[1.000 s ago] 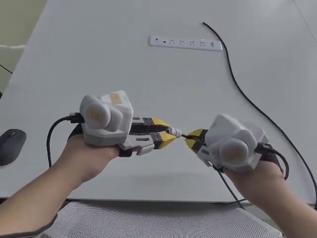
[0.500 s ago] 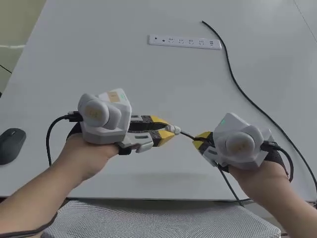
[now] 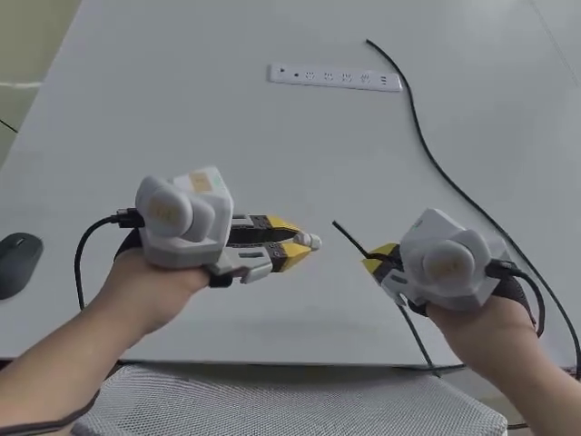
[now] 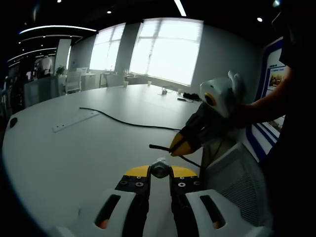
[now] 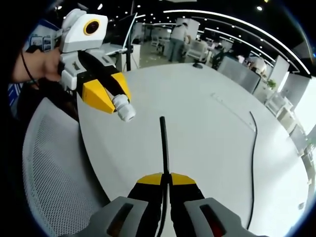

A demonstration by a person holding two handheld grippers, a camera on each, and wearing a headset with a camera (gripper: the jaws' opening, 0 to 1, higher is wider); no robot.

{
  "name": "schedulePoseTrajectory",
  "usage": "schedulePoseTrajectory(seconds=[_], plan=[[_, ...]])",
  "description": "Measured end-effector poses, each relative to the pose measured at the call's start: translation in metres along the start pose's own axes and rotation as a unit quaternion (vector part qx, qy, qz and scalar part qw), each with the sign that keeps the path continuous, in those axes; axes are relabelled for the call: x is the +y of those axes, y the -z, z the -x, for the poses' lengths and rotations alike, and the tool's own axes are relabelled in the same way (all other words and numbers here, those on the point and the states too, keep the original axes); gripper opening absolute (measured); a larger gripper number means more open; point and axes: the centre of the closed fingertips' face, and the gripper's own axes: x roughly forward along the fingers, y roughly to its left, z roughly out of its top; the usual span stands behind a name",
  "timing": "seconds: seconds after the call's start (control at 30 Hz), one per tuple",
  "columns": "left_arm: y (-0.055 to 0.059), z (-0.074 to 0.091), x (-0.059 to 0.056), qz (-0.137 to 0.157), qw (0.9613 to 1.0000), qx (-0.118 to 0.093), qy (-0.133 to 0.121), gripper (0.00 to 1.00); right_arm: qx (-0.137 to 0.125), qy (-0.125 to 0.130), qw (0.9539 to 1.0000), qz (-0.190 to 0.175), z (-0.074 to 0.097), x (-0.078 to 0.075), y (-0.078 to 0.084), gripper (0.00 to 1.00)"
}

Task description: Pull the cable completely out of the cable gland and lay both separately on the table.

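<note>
My left gripper (image 3: pixel 307 243) is shut on a small white cable gland (image 3: pixel 311 241), held above the white table. The gland (image 4: pixel 160 167) sits pinched between the yellow-tipped jaws in the left gripper view, and it shows as a pale cylinder (image 5: pixel 123 108) in the right gripper view. My right gripper (image 3: pixel 372 257) is shut on a thin black cable (image 3: pixel 348 238), whose free end points toward the gland with a small gap between them. The cable (image 5: pixel 164 143) sticks straight out from the right gripper (image 5: pixel 166 178). The right gripper (image 4: pixel 176 147) with the cable end (image 4: pixel 159 147) also appears ahead of my left gripper (image 4: pixel 160 173).
A white power strip (image 3: pixel 335 77) lies at the far middle of the table (image 3: pixel 182 109). Its black cord (image 3: pixel 454 182) runs along the right side toward the near edge. A dark mouse (image 3: pixel 18 263) sits at the left edge. A mesh chair seat (image 3: pixel 290 400) is below the table edge.
The right gripper has drawn back to the right and down, and the cable has come free of the gland. A gap now separates the cable's end from the gland. The left gripper stayed nearly still.
</note>
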Motion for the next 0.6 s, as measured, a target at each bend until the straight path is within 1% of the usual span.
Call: schedulePoseTrajectory(seconds=[0.1,0.3,0.43,0.6], plan=[[0.001,0.0,0.0,-0.008,1.0,0.0,-0.001,0.15,0.002,0.001,1.0,0.001,0.0,-0.001,0.0,0.0],[0.006,-0.001,0.003,-0.008,1.0,-0.002,-0.001,0.15,0.005,0.004,1.0,0.003,0.0,-0.004,-0.002,0.0],[0.01,-0.001,0.004,-0.006,1.0,-0.004,0.0,0.15,0.003,0.008,1.0,-0.001,0.0,-0.01,-0.008,0.0],[0.015,0.0,0.008,-0.006,1.0,-0.004,-0.001,0.15,0.004,0.013,0.9999,-0.003,-0.005,-0.017,-0.016,0.0]])
